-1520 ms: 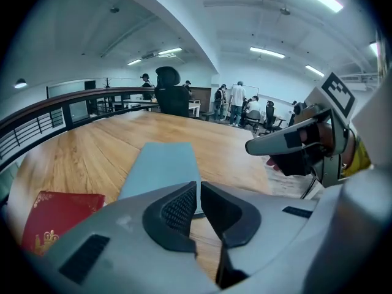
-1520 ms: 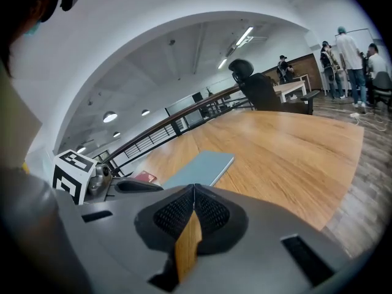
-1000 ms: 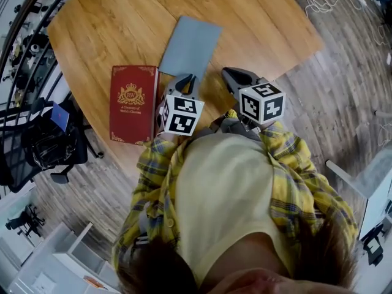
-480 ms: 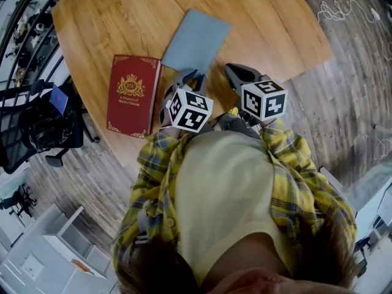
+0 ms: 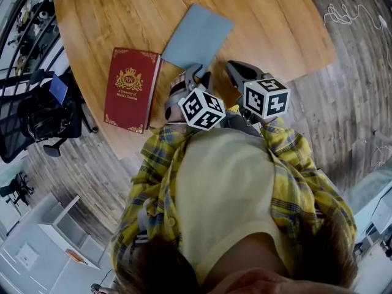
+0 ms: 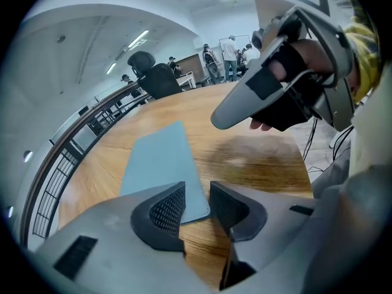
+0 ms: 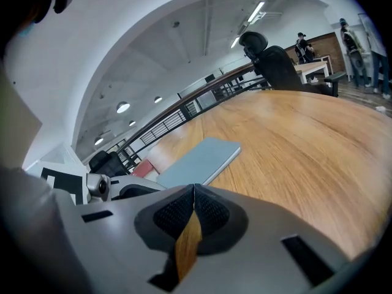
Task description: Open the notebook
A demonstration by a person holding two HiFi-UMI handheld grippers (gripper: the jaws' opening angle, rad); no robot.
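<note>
The closed grey-blue notebook (image 5: 197, 35) lies flat on the wooden table (image 5: 269, 23). My left gripper (image 5: 195, 73) hovers at the notebook's near corner. In the left gripper view its jaws stand a little apart, and the corner of the notebook (image 6: 162, 164) shows through the gap of the left gripper (image 6: 197, 192); nothing is held. My right gripper (image 5: 236, 66) is just right of it, over bare wood, shut on nothing. The right gripper view has the right gripper (image 7: 193, 188) with pads touching and the notebook (image 7: 199, 161) ahead to the left.
A red hardcover book (image 5: 130, 89) lies left of the notebook, near the table's left edge. Black office chairs (image 5: 37, 112) stand off the table's left side. Behind the notebook the wooden top stretches to the far edge. People stand far off in the room.
My left gripper has shifted right and forward, toward the notebook's near corner. The right gripper has barely moved. The notebook stays closed and in place.
</note>
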